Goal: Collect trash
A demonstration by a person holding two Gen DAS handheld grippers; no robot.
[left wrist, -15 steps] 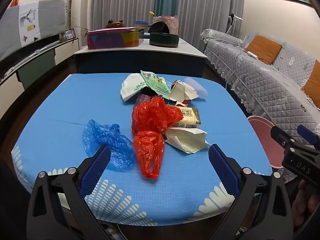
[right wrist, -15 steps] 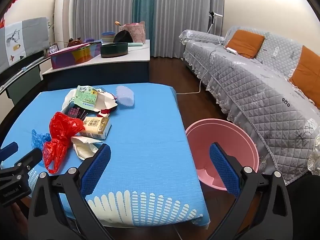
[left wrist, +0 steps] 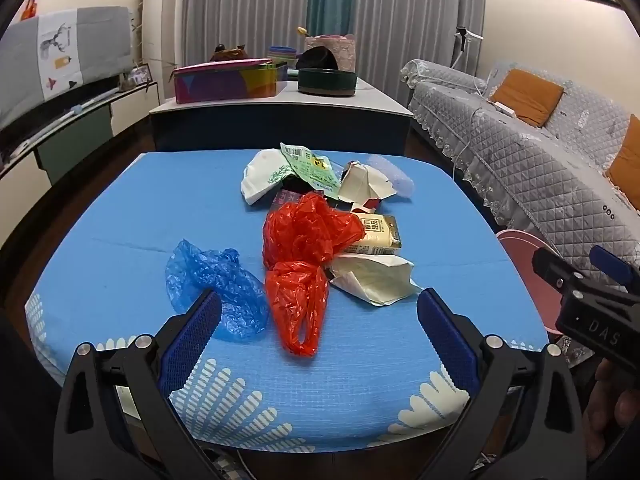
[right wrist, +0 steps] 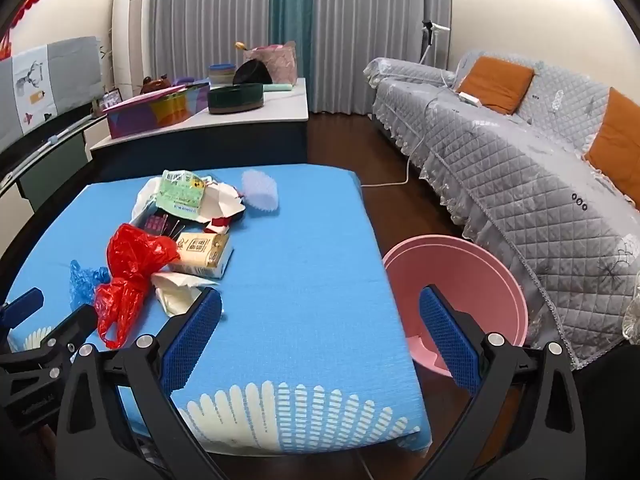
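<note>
A heap of trash lies mid-table on the blue cloth: a red plastic bag [left wrist: 302, 254] [right wrist: 130, 268], a crumpled blue bag [left wrist: 218, 286], a yellow drink carton [left wrist: 378, 234] [right wrist: 202, 254], a white paper wrapper [left wrist: 374, 280], a green packet [left wrist: 310, 168] and torn white packaging [left wrist: 366, 184]. My left gripper [left wrist: 318, 338] hangs open above the table's near edge, just short of the red and blue bags. My right gripper [right wrist: 320, 334] is open too, over the table's right edge, with nothing between its fingers. A pink basin [right wrist: 464, 284] stands on the floor right of the table.
A grey quilted sofa [right wrist: 520, 168] with orange cushions runs along the right. Behind the blue table [left wrist: 120, 208] a dark counter [left wrist: 280, 136] carries a colourful box, a green round tin and a basket. A white cable lies on the wooden floor.
Both grippers have edged slightly forward toward the table; the trash sits a little larger in view. Nothing was taken hold of.
</note>
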